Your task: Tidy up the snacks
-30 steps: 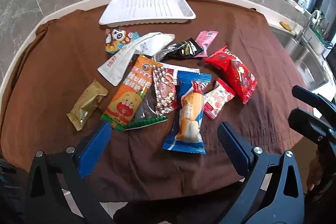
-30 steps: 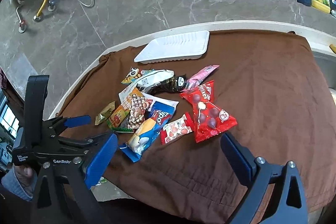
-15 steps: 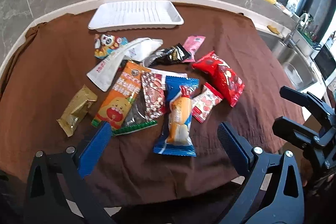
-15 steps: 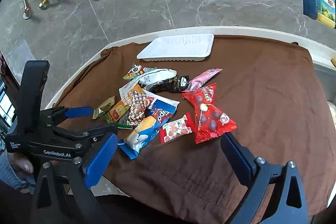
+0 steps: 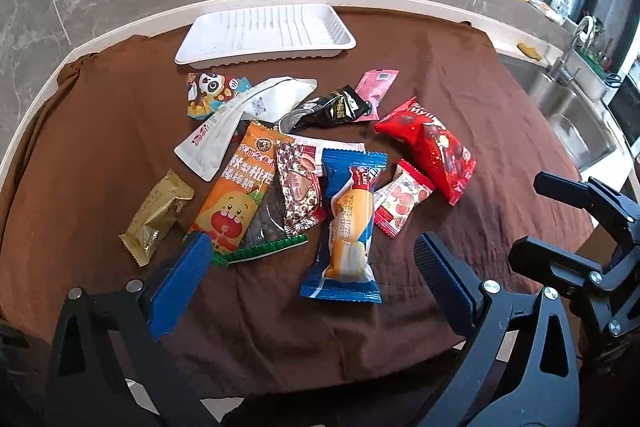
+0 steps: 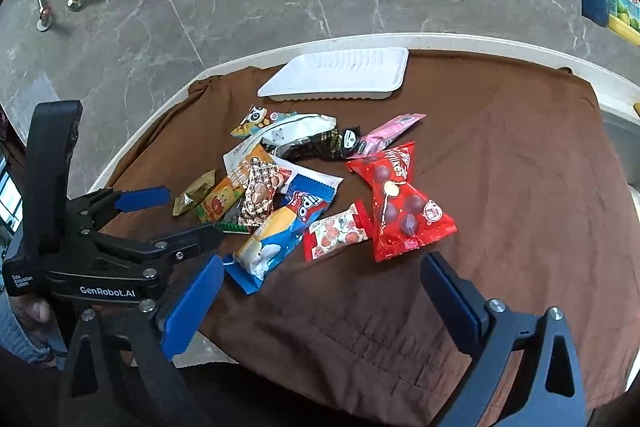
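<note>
While the left gripper hangs spread wide and empty above the blue packet in the snack pile, the right view shows the right gripper equally wide, the white tray beyond.

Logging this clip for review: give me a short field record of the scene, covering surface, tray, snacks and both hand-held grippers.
surface: brown cloth over a white-rimmed table
tray: white tray, empty, at far edge
snacks: loose overlapping pile mid-cloth, including blue packet, red bag, gold packet
left hand-held gripper: open, holding nothing
right hand-held gripper: open, holding nothing
progress: nothing in tray yet
</note>
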Demonstrator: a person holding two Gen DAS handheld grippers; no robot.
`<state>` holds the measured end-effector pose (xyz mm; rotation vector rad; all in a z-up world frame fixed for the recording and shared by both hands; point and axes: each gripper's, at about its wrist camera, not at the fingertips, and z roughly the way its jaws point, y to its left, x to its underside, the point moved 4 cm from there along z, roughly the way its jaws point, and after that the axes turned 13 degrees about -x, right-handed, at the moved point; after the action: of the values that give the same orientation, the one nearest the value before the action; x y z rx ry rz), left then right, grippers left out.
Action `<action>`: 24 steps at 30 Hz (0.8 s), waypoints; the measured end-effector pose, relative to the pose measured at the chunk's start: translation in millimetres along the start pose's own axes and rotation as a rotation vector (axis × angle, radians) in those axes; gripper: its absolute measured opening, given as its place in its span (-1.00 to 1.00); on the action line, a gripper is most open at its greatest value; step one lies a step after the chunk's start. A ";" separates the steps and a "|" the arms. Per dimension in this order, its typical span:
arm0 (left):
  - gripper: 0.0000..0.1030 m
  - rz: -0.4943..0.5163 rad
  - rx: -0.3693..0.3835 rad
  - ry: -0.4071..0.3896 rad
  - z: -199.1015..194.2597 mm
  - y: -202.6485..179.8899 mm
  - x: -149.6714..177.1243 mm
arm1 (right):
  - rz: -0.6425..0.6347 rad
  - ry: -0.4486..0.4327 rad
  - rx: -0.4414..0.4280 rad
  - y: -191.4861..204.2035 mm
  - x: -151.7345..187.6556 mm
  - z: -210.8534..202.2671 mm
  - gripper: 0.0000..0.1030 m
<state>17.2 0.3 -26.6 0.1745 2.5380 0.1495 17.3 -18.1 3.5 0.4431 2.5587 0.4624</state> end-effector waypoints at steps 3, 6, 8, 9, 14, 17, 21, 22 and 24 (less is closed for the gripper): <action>0.98 -0.003 -0.002 0.001 0.1 0.4 -0.4 | 0.008 -0.005 0.003 -1.9 -0.1 -0.8 0.99; 0.98 -0.002 -0.003 0.003 0.6 0.6 -0.2 | 0.027 -0.003 0.001 -6.1 0.1 -0.8 0.99; 0.98 0.000 -0.006 0.007 1.5 0.6 0.2 | 0.038 -0.004 0.000 -7.8 0.3 -1.0 0.99; 0.98 0.000 -0.008 0.008 1.8 0.8 0.3 | 0.042 -0.005 0.001 -8.3 0.0 -1.1 0.99; 0.98 -0.001 -0.012 0.015 3.4 2.3 1.2 | 0.049 -0.007 -0.005 -8.8 0.2 -1.5 0.99; 0.98 -0.007 -0.015 0.020 4.6 4.0 1.4 | 0.050 -0.005 -0.004 -9.4 0.3 -1.2 0.99; 0.98 -0.025 -0.014 0.028 7.9 9.4 1.0 | 0.063 -0.002 -0.007 -11.3 -0.6 1.8 0.99; 0.98 -0.032 -0.013 0.028 9.0 12.1 0.3 | 0.068 -0.001 -0.012 -12.2 -0.9 2.6 0.99; 0.98 -0.046 -0.010 0.032 11.7 17.2 -1.8 | 0.077 -0.001 -0.014 -14.0 -2.3 4.6 0.99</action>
<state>26.8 17.8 -32.8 0.1113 2.5701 0.1479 18.5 -30.4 -4.9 0.5382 2.5429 0.5072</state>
